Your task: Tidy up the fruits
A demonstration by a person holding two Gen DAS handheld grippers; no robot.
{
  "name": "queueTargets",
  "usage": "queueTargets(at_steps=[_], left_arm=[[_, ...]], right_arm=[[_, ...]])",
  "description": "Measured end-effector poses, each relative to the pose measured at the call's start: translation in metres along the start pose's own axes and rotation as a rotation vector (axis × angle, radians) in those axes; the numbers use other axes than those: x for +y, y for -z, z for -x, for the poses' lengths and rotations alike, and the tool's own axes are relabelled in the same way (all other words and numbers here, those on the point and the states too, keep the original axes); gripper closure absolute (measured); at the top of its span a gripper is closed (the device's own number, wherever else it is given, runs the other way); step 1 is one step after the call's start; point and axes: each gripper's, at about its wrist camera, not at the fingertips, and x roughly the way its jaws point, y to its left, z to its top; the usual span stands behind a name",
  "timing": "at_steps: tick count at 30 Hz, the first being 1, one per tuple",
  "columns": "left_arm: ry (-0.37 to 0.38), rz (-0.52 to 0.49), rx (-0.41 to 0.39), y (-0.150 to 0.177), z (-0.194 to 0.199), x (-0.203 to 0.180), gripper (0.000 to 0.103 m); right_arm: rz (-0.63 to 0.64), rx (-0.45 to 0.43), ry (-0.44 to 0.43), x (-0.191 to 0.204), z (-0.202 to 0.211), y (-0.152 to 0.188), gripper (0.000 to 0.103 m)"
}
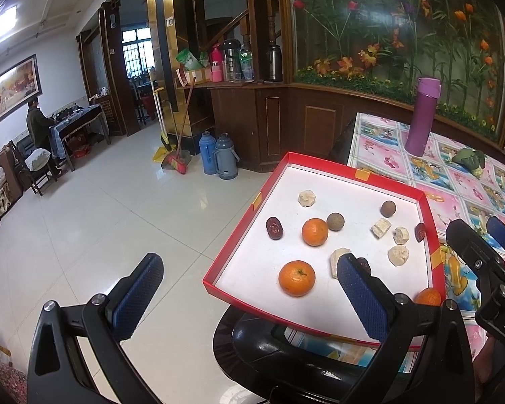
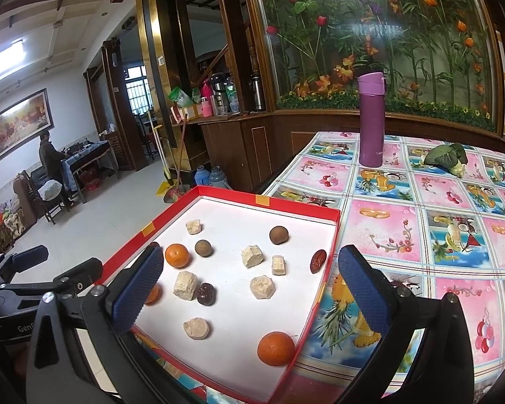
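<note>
A red tray (image 2: 299, 207) with a white floor holds the fruit. In it lie three oranges: one near the front right corner (image 2: 275, 348), one at mid left (image 2: 177, 255), and one half hidden behind my right gripper's left finger (image 2: 151, 294). Two brown longans (image 2: 279, 235) sit farther back. Dark red dates (image 2: 318, 261) and several pale chunks (image 2: 262, 287) are scattered between them. My right gripper (image 2: 252, 289) hovers open over the tray's near half, holding nothing. My left gripper (image 1: 249, 289) is open at the tray's (image 1: 353, 168) left edge, near an orange (image 1: 297, 277).
The tray overhangs the left edge of a table with a flowery cloth (image 2: 404, 229). A purple flask (image 2: 371, 119) and a leafy green vegetable (image 2: 446, 158) stand at the back. A black chair back (image 1: 269, 346) sits under the tray. A person (image 1: 37, 124) is far off.
</note>
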Motion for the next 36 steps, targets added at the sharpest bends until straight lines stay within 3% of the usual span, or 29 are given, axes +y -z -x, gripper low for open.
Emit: queueTargets(at_steps=[36], left_arm=[[0.028,-0.013,-0.012,-0.0054,0.0009,0.0071,0.000]], right_arm=[[-0.025,-0.015,0.011,0.0054,-0.0010,-0.0034,0.000]])
